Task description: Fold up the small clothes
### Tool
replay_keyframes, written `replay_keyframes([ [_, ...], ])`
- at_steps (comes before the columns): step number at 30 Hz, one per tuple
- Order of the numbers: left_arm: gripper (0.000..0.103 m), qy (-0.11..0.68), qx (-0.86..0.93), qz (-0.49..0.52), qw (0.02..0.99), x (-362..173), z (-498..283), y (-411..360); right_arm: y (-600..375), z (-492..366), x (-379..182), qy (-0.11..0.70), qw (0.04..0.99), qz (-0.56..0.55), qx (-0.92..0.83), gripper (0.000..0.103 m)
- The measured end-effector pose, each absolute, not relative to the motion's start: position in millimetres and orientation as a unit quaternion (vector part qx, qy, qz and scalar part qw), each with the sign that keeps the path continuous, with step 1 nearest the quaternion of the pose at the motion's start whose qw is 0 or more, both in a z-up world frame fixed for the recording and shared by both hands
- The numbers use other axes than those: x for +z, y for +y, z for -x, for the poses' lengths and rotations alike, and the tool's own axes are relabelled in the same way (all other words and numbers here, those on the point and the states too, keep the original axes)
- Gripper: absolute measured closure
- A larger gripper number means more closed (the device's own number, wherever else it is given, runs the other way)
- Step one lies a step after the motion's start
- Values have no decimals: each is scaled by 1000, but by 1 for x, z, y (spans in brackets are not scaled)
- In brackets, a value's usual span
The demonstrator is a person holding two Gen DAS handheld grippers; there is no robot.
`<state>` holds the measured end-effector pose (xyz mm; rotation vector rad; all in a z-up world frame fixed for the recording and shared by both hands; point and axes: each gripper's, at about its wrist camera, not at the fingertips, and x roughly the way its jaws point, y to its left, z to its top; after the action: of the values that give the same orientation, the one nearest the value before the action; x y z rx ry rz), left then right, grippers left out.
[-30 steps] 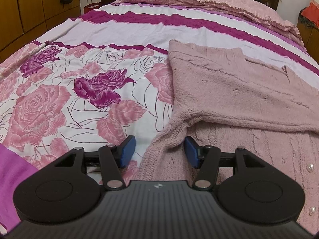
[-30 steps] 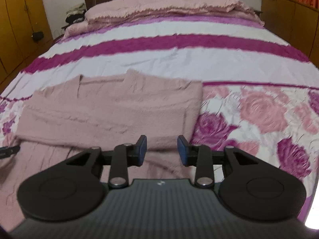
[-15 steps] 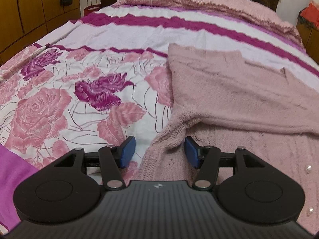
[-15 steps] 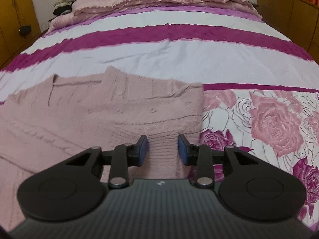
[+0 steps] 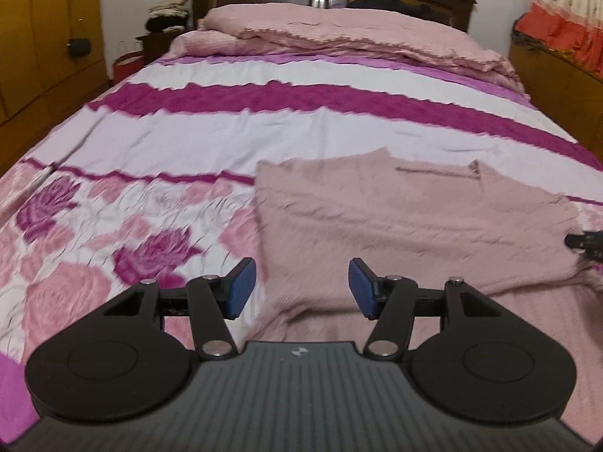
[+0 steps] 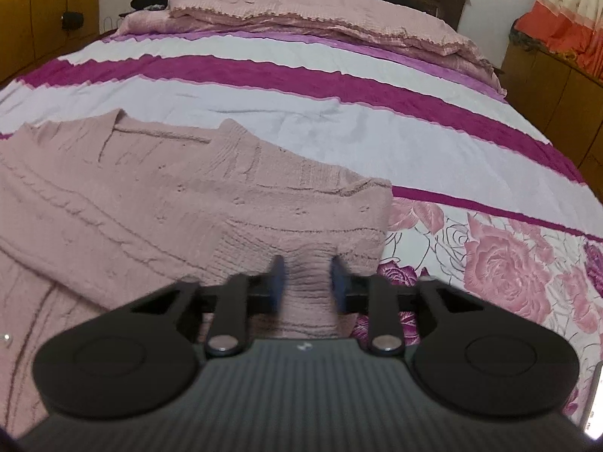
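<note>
Pink knit sweater lies flat on floral bedspread, center-right of frame. Left claw wide open over sweater's left edge. Right claw blurred, partly open, straddling sweater's right sleeve fold.

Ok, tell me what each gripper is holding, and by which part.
Nothing is held. Left gripper and right gripper are both open over the near edge of the pink sweater.

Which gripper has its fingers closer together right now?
The right gripper: its fingers sit narrowly apart over the pink sweater's folded sleeve. The left gripper is spread much wider, over the sweater's left edge.
</note>
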<state>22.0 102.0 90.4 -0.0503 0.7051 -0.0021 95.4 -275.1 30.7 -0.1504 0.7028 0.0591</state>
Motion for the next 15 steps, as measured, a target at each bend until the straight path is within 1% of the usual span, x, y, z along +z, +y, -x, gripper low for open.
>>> replay_keyframes([
  [3,41,343,-18,30,939,102,-32,98,-273,-91,35,332,939,79,38,92],
  [7,41,333,-25,26,942,108,-48,90,-271,-84,55,295,952,78,27,92],
  [10,41,326,-33,14,945,102,-62,79,-275,-86,70,269,961,68,10,93],
  [12,41,334,-38,8,942,89,-74,72,-278,-95,70,276,959,66,2,93],
  [15,41,358,-26,-3,933,63,-95,65,-281,-112,54,304,951,63,-13,92],
])
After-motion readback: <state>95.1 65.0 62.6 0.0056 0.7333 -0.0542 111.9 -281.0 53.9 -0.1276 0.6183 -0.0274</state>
